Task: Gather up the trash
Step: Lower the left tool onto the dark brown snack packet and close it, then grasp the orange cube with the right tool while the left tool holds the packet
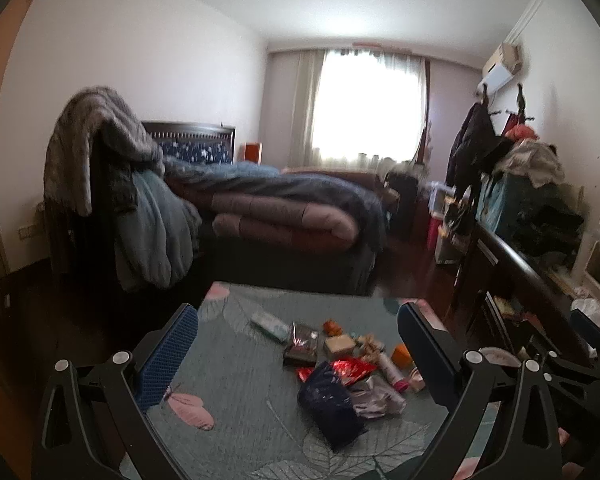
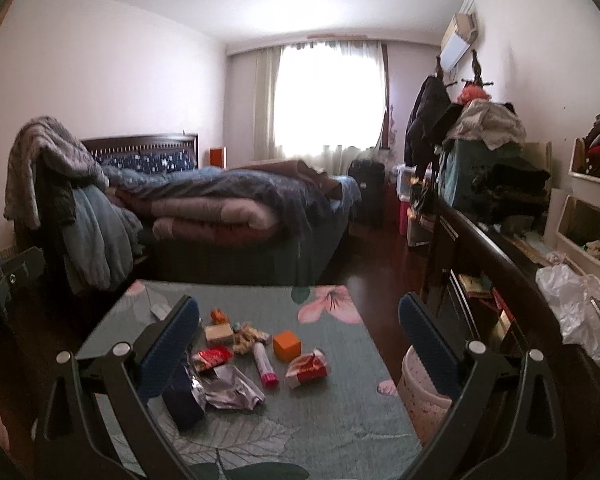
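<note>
Several pieces of trash are gathered near the middle of a table (image 2: 340,408) covered with a green leaf-and-flower cloth. In the right wrist view a dark blue bag (image 2: 182,398) lies nearest, with a crumpled silver wrapper (image 2: 236,392) touching it. Behind these are seen a red packet (image 2: 212,357), a white tube with a pink cap (image 2: 265,363), an orange box (image 2: 287,345) and a red-and-white wrapper (image 2: 307,369), the last set slightly apart to the right. A pale block (image 2: 219,334) and a small orange scrap (image 2: 219,315) lie farther back.

The left gripper (image 1: 298,350) is held above the pile with its blue-padded fingers (image 1: 168,354) spread wide and nothing between them. The right gripper (image 2: 300,344) is likewise spread apart and empty, hovering over the same pile.

A pale waste bin (image 2: 420,396) stands just beside the table's right edge. Beyond the table a bed (image 2: 236,204) heaped with quilts is seen, with a bright curtained window (image 2: 328,104) behind it and a dark cabinet (image 2: 496,264) along the right wall.
</note>
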A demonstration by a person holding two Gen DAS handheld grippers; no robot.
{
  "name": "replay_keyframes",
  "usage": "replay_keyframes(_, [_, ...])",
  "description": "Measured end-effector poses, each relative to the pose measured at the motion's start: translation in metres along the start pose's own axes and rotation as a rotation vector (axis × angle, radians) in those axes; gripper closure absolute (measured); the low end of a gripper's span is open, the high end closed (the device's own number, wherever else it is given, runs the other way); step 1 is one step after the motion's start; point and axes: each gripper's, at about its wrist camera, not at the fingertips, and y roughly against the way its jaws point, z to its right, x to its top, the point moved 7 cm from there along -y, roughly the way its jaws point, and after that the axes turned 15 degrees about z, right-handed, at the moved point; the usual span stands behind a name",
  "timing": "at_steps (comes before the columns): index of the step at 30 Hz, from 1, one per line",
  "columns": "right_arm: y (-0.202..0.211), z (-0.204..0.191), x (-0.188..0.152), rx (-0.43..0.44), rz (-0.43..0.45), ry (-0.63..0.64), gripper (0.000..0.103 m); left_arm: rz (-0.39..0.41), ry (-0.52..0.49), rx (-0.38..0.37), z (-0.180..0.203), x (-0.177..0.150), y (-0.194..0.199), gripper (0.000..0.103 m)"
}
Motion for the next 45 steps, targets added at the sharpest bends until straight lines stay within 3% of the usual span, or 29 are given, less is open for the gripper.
replay_keyframes(9, [-0.069,-0.003,-0.078,0.062,-0.207,-0.038,0.003,-0.254,0.026,0.048,-0.026,-0.088,-0.082,0.004])
replay_keyframes(13, [-0.096,-0.01,-0.11,0.087,-0.28,-0.044,0.003,-0.331,0.042,0.056,-0.03,-0.114,-0.119,0.004])
replay_keyframes(21, [-0.129,-0.012,-0.146,0.091,-0.349,-0.06,0.003,-0.48,-0.042,0.048,-0.008,-0.148,-0.214,0.004])
replay_keyframes(28, [-0.146,-0.004,-0.159,0.091,-0.377,-0.077,0.003,-0.634,-0.136,0.017,0.014,-0.19,-0.258,0.004])
replay_keyframes(34, [-0.157,0.001,-0.166,0.095,-0.409,-0.092,0.003,-0.681,-0.154,0.016,0.016,-0.207,-0.264,0.004])
replay_keyframes(38, [-0.161,0.002,-0.173,0.105,-0.449,-0.109,0.003,-0.684,-0.148,0.012,0.013,-0.211,-0.266,0.021])
replay_keyframes(41, [-0.163,0.007,-0.178,0.105,-0.473,-0.133,0.003,-0.661,-0.135,-0.003,0.013,-0.207,-0.265,0.048])
replay_keyframes(45, [-0.179,0.014,-0.172,0.1,-0.472,-0.166,0.003,-0.598,-0.161,0.023,0.01,-0.195,-0.261,0.049])
